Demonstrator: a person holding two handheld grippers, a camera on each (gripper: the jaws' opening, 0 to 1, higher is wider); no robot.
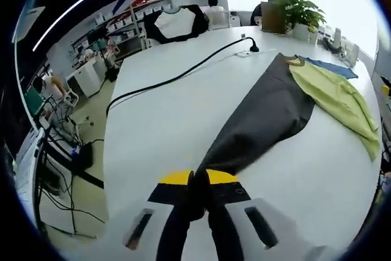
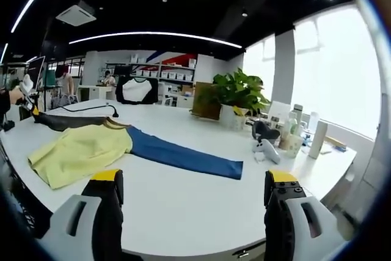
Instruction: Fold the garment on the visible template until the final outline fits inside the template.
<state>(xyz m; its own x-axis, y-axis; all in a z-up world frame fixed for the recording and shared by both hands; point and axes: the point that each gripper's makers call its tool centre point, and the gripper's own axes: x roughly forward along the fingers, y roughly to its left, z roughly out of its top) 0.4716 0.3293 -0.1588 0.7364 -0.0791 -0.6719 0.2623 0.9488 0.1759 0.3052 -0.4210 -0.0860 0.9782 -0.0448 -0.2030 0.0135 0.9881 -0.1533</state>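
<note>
1. The garment point(image 1: 269, 111), black, yellow-green and blue, lies across the white table point(image 1: 165, 126).
2. The left gripper point(image 1: 198, 197) pinches its black sleeve end.
3. The right gripper point(image 2: 192, 203) hangs spread, empty.
4. Judged soft, light, drapey; best gripped at hems and sleeve ends.

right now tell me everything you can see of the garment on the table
The garment lies spread on the white table, a soft fabric top in three colours: yellow-green body, one blue sleeve stretched flat and one dark grey sleeve. The left gripper has its jaws closed on the grey sleeve's end, pulling it out long. The right gripper hangs open, apart from the blue cuff. A black cable runs beside it, not touching.
</note>
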